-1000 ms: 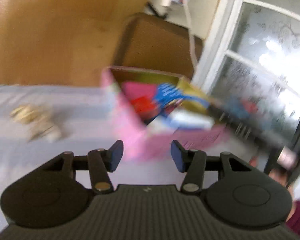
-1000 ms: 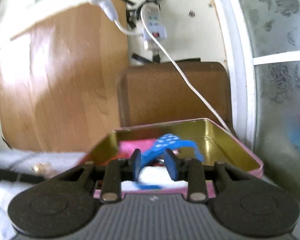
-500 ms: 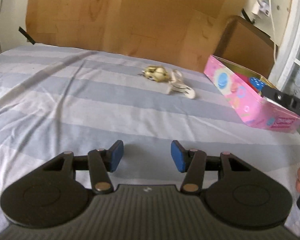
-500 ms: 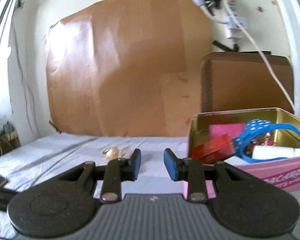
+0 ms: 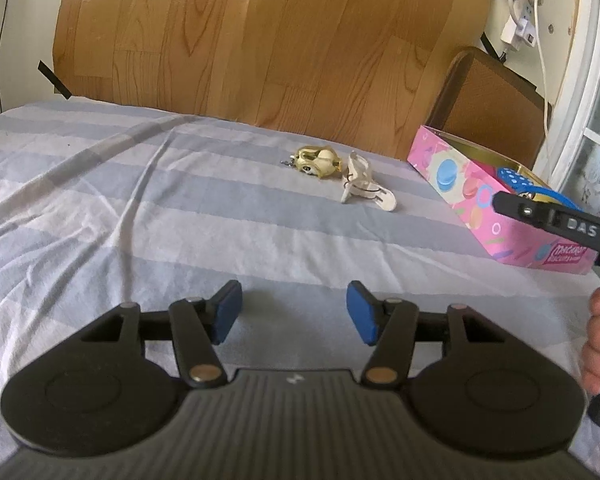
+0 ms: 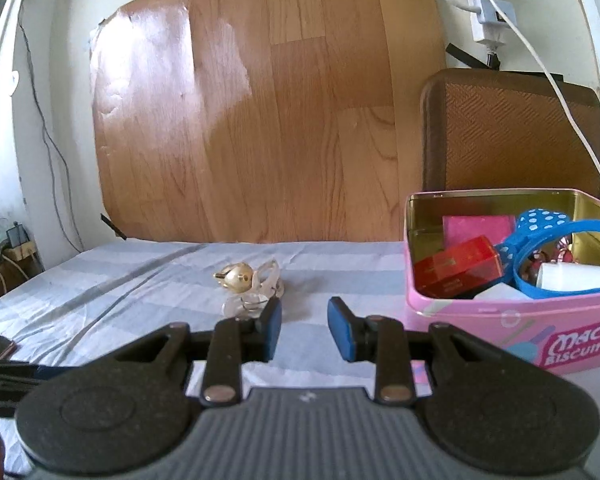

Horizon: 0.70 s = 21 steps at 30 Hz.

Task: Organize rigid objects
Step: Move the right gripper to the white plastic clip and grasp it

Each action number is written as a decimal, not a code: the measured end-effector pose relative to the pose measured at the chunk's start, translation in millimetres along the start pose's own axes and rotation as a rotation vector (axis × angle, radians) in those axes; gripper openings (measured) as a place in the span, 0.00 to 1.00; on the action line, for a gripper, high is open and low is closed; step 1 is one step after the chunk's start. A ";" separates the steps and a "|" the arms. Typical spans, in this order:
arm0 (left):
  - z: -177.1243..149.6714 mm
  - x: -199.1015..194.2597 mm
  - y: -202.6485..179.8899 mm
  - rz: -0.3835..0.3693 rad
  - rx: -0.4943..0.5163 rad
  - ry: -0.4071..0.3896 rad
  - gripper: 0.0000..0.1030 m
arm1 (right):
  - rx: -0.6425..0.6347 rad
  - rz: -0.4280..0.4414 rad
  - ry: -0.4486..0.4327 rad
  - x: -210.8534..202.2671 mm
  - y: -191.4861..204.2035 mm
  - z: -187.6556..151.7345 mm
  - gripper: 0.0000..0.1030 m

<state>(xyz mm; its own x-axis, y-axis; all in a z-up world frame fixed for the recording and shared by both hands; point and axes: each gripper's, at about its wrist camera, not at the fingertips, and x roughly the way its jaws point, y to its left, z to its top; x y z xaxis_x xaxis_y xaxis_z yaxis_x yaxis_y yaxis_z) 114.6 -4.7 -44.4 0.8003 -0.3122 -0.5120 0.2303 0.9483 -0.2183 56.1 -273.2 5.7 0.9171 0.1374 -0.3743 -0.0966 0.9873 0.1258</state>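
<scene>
Both my tongs have swung off the pink tin (image 6: 512, 320) to the striped sheet (image 5: 180, 216); wood-grain board (image 6: 260, 120) behind; gold trinket (image 5: 316, 161) and clear plastic clip (image 5: 364, 186) lie touching, details unclear; left gripper (image 5: 294, 312) opening, empty; right gripper (image 6: 304, 326) narrowly spread, empty; tin edge cut off.

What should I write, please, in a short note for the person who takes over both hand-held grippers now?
Left hand-held gripper: empty, jaws opening.
Right hand-held gripper: empty, jaws slightly apart.
Pink tin on the striped sheet: already holds red box, blue dotted band, white tube.
Left to do: gold trinket and clear clip lie on the sheet beside the tin.
</scene>
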 end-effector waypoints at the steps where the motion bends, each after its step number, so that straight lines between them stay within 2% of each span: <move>1: 0.0 -0.2 0.4 -0.003 -0.004 -0.001 0.59 | 0.007 -0.002 0.005 3.5 1.7 0.0 0.28; 5: -0.8 -1.4 0.4 -0.003 -0.005 -0.005 0.59 | 0.035 0.010 0.037 18.1 10.3 -0.5 0.28; 11: -3.0 -10.5 1.1 0.003 -0.013 -0.067 0.59 | -0.022 0.020 0.122 56.8 28.0 2.3 0.30; 16: -3.2 -12.5 -2.6 -0.011 0.018 -0.086 0.59 | -0.076 0.027 0.142 77.9 35.3 9.5 0.39; 18: -2.3 -11.0 -1.1 -0.015 0.013 -0.079 0.59 | -0.105 0.035 0.141 86.7 39.8 11.9 0.45; 21: -1.8 -9.9 2.2 -0.017 -0.005 -0.073 0.59 | -0.123 0.026 0.167 104.3 43.1 14.8 0.47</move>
<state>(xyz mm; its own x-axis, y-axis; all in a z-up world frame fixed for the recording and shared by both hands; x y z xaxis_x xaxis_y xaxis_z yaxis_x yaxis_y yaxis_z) 106.2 0.4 -41.3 0.8344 -0.3233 -0.4464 0.2416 0.9425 -0.2309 153.3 -217.5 -14.3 0.8375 0.1642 -0.5211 -0.1755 0.9841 0.0280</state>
